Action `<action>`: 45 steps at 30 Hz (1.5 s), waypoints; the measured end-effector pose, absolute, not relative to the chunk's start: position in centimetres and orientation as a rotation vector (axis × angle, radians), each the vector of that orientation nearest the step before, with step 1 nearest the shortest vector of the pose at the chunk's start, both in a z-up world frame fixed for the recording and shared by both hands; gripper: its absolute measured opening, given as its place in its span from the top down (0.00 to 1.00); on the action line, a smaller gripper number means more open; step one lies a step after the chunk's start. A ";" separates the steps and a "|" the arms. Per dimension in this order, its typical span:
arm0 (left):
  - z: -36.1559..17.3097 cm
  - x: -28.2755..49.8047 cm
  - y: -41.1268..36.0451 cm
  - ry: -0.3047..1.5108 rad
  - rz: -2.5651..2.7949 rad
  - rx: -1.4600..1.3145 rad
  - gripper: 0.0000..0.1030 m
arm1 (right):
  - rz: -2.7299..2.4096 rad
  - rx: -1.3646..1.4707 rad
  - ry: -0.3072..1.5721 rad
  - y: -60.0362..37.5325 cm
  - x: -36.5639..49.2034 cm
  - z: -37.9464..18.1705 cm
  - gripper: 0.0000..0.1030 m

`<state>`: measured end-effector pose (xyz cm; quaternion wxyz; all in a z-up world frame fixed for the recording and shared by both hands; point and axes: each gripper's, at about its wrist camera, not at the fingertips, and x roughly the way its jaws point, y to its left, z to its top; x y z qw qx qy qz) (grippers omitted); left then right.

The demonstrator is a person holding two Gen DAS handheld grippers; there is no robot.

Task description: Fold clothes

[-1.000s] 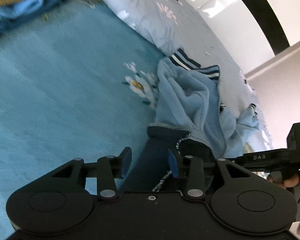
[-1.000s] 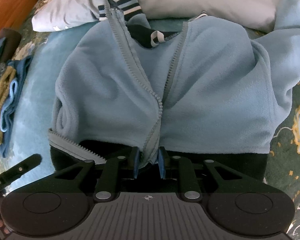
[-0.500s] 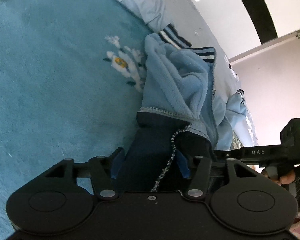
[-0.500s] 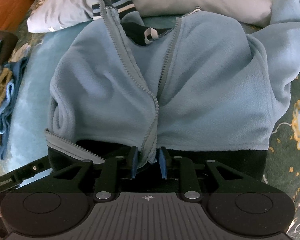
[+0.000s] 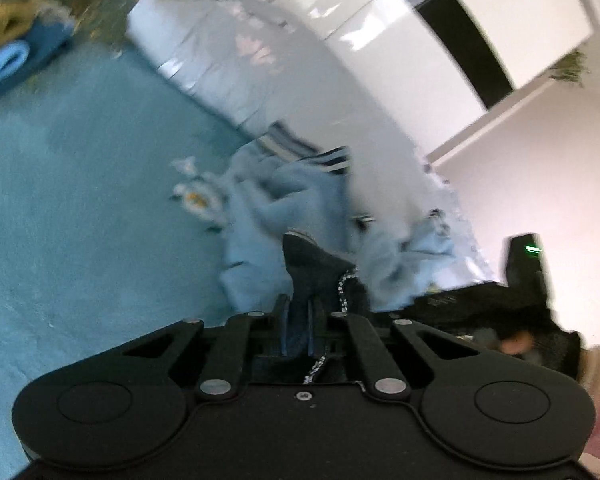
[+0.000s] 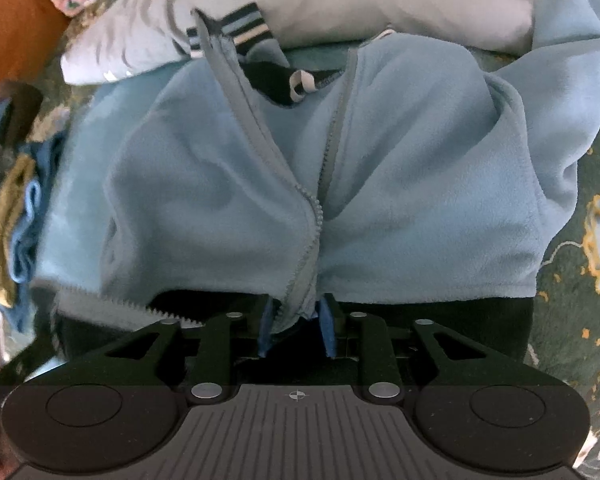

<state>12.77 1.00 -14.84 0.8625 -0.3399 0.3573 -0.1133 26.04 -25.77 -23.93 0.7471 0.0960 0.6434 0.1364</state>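
A light blue fleece jacket (image 6: pixel 420 200) with an open zip and a dark hem band (image 6: pixel 460 316) lies on the bed, collar away from me. My right gripper (image 6: pixel 297 324) points down at the hem where the two zip edges (image 6: pixel 312 232) meet. Its jaws are opening; a bunch of blue fleece sits between the pads, with a gap on the right side. In the blurred left wrist view, my left gripper (image 5: pixel 298 308) is shut on the dark hem corner (image 5: pixel 312 264), raised above the jacket (image 5: pixel 300 196).
A grey flowered pillow (image 6: pixel 380 0) lies just beyond the collar. A pile of blue and mustard cloths (image 6: pixel 16 216) sits at the left. Teal bedspread (image 5: pixel 80 200) stretches left of the jacket. A hand (image 5: pixel 514 344) holds the other gripper at the right.
My left gripper has shut on the dark hem corner and risen, blurring its view. The right gripper's pads have moved apart around the zip edge; that hand has stayed put.
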 end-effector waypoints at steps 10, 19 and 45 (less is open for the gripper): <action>-9.7 8.4 -6.8 0.779 -0.443 -0.632 0.97 | 0.329 0.291 1.366 -28.8 24.9 -21.5 0.66; -13.0 9.0 -10.9 0.858 -0.364 -0.689 0.96 | 0.332 0.315 1.397 -31.6 22.9 -22.3 0.64; -18.8 1.9 -3.6 0.992 0.223 -0.744 0.69 | 0.809 0.180 1.354 -20.5 21.4 -20.3 0.94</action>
